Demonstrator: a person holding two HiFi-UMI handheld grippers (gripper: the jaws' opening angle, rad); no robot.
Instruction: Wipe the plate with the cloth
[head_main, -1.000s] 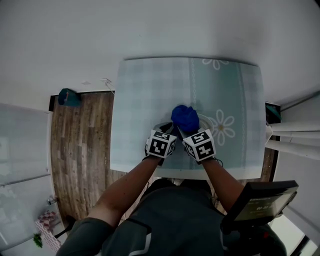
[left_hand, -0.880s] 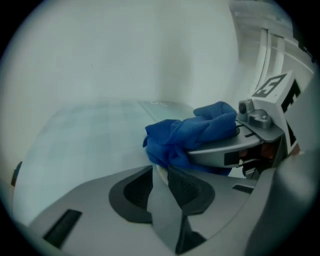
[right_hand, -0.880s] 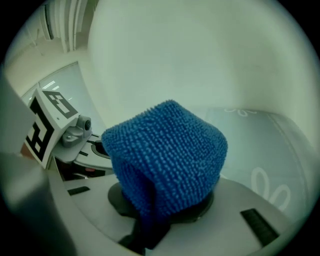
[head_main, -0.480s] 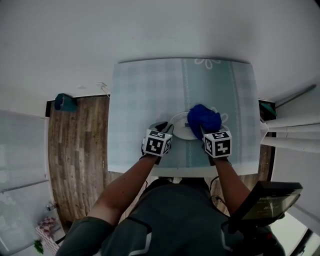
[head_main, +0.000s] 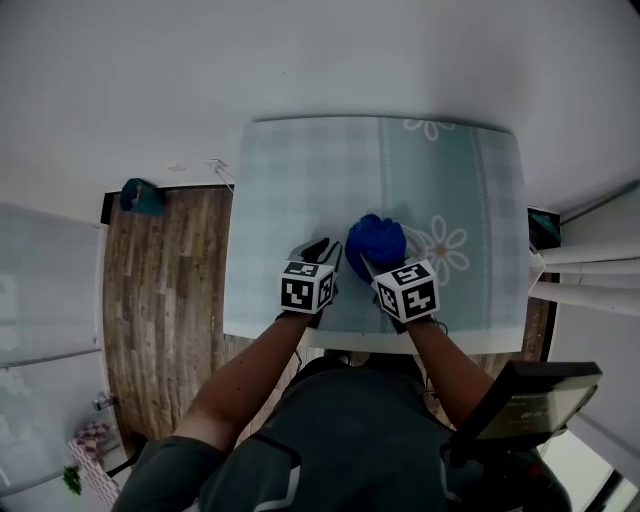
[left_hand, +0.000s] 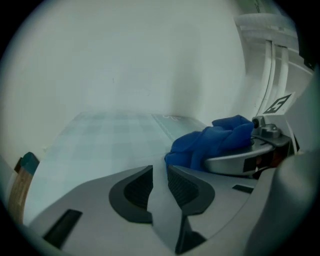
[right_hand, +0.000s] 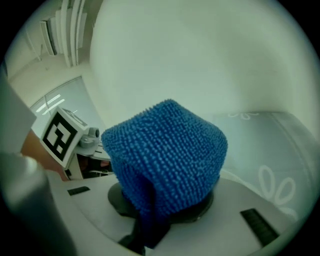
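Note:
My left gripper (head_main: 322, 250) is shut on the rim of the pale plate (left_hand: 163, 210), which shows as a thin light strip between its dark pads (left_hand: 134, 189). In the head view the plate is almost wholly hidden behind the grippers and the cloth. The blue fluffy cloth (head_main: 377, 241) is bunched into a ball, and my right gripper (head_main: 367, 262) is shut on it. That ball fills the middle of the right gripper view (right_hand: 167, 155) and hangs over the jaws. Seen from the left gripper, the cloth (left_hand: 210, 142) sits just right of the plate rim, touching it.
The table (head_main: 300, 170) carries a pale blue checked covering with white daisy prints (head_main: 447, 248). Its near edge runs just below both grippers. Wooden floor (head_main: 165, 300) lies to the left with a green object (head_main: 140, 195) on it. A dark screen (head_main: 530, 400) stands at lower right.
The right gripper swung the cloth out to the right over the plate, then back toward the middle. The left gripper rose a little with the plate, which now hides behind cloth and grippers.

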